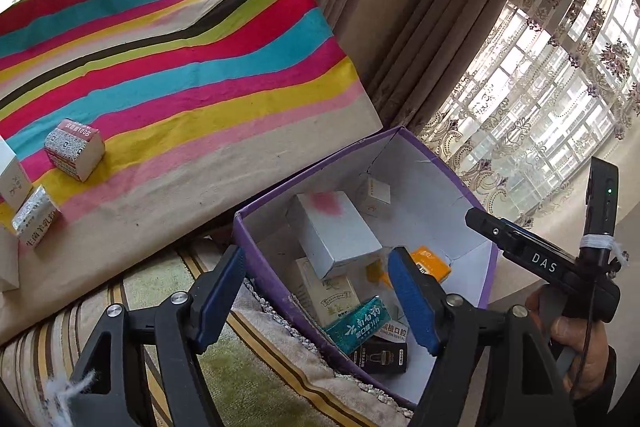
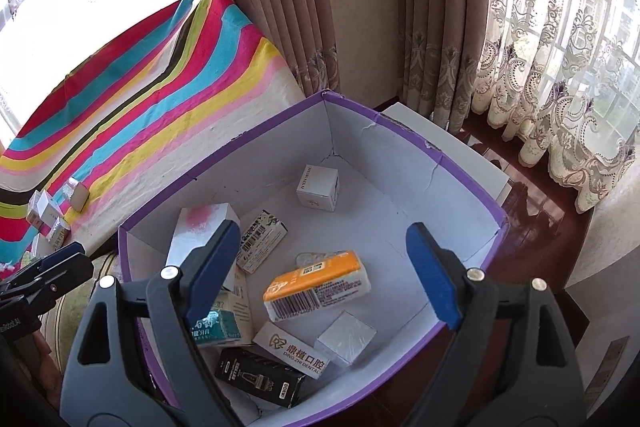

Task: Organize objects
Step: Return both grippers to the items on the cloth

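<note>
Most small packages already lie in the purple box point(image 2: 460, 163) — a few boxes point(image 1: 74, 155) wait near the striped cloth's point(image 1: 200, 67) left edge; the left gripper point(image 1: 316, 303) and right gripper point(image 2: 324, 279) gape empty above the box.

An open purple box point(image 2: 224, 155) is seen from above, its top unobstructed. The left and near floor is crowded with small cartons, an orange packet point(image 2: 320, 283) lying in the middle. Bare floor is left along the right wall and around a white cube point(image 2: 318, 187) in the far corner.
</note>
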`<state>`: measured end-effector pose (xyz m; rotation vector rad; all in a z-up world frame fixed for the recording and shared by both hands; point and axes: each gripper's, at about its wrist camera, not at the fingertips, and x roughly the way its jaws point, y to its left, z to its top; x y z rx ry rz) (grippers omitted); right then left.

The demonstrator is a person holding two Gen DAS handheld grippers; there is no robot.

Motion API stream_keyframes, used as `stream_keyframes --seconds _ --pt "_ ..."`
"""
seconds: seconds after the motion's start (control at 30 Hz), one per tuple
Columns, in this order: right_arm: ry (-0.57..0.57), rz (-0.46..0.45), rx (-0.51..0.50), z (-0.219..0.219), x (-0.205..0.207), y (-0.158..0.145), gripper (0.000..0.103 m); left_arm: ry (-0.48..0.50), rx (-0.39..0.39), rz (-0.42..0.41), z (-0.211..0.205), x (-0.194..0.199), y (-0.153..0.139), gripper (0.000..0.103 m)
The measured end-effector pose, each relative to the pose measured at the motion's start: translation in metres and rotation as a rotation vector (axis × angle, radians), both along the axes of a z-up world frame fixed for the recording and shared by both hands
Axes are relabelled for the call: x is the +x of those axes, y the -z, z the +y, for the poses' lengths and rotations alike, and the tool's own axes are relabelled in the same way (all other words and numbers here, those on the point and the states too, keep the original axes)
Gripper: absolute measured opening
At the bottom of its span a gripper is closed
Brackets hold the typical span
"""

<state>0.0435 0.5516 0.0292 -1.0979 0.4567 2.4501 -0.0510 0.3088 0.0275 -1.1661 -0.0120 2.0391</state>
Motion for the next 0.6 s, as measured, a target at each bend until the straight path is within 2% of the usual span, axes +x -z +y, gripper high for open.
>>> stream_keyframes --seconds 0.6 --pt "-0.084 -0.015 0.017 -0.034 -0.008 -0.004 0.087 -0.090 0.032 -0.030 -0.044 -0.003 0.005 0.075"
